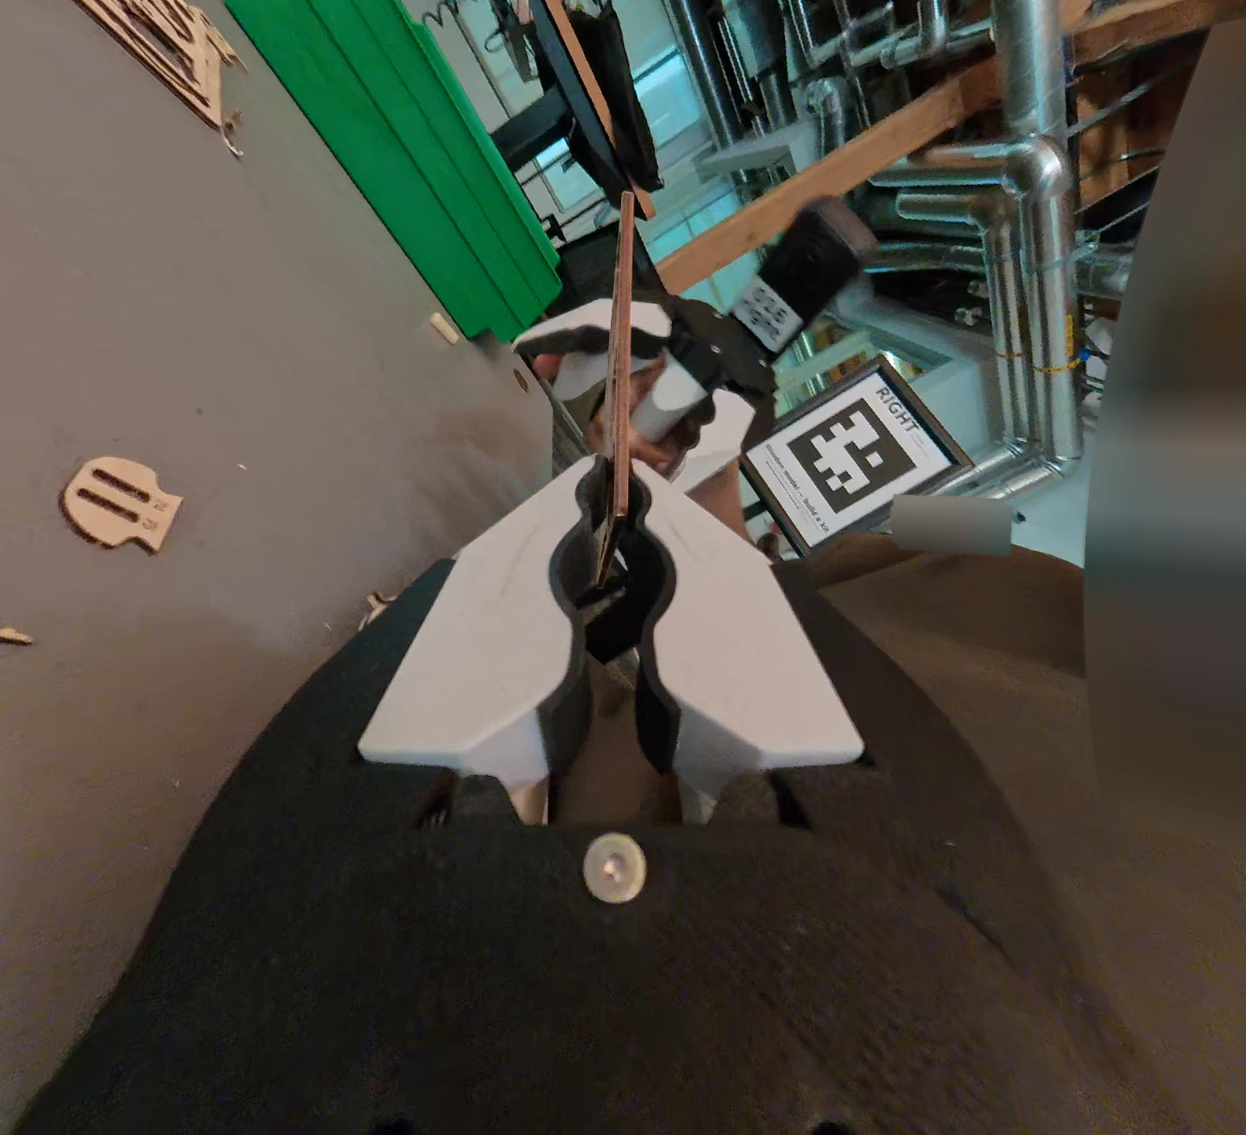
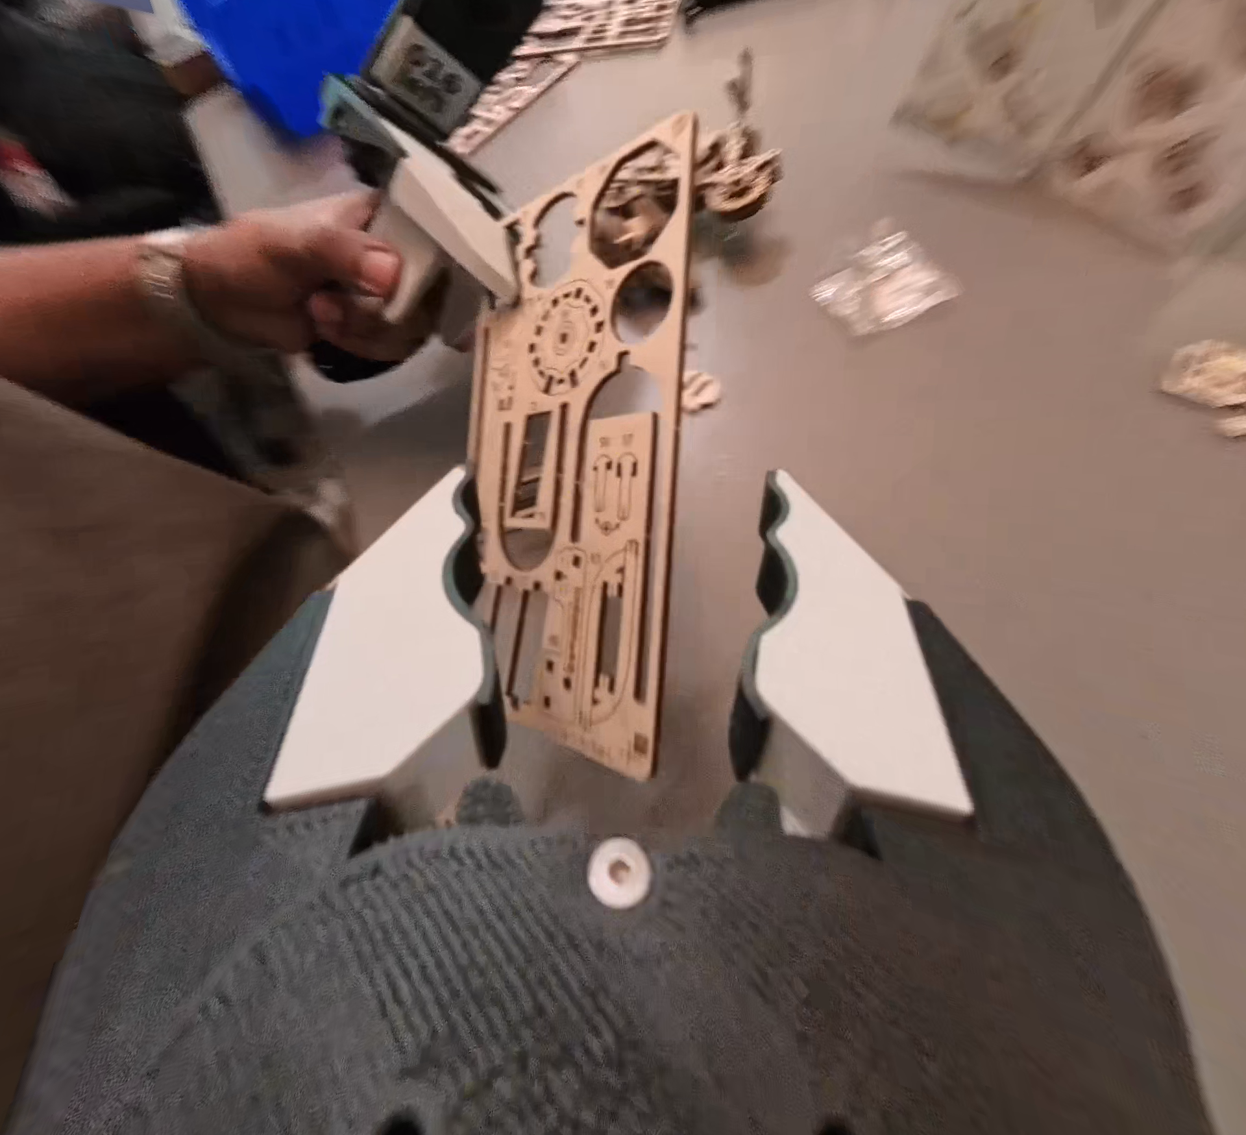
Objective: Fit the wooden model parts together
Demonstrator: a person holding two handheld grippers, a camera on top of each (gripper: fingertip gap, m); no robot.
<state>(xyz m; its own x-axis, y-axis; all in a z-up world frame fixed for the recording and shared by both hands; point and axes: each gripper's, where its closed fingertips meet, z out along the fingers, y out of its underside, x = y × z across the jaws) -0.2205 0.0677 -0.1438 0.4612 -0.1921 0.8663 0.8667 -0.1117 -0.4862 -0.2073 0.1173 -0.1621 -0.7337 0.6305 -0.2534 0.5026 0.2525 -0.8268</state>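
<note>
Gray table [image 2: 876,496]: your left gripper [image 1: 617,496] pinches the wooden sheet [image 2: 580,462] upright so your right gripper [image 2: 627,563], fingers apart, can reach parts.

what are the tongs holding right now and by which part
The left tongs are shut on the wooden parts sheet, pinching one long edge near its far end. The right tongs are open, holding nothing.

A green plastic bin [image 1: 398,138] stands on the grey table [image 1: 222,320] ahead and to the left of the left gripper. A framed marker card [image 1: 856,455] leans to its right, with silver ducts [image 1: 1031,226] and a wooden beam [image 1: 843,159] beyond. A blue bin [image 2: 297,3] sits far ahead-left of the right gripper.
</note>
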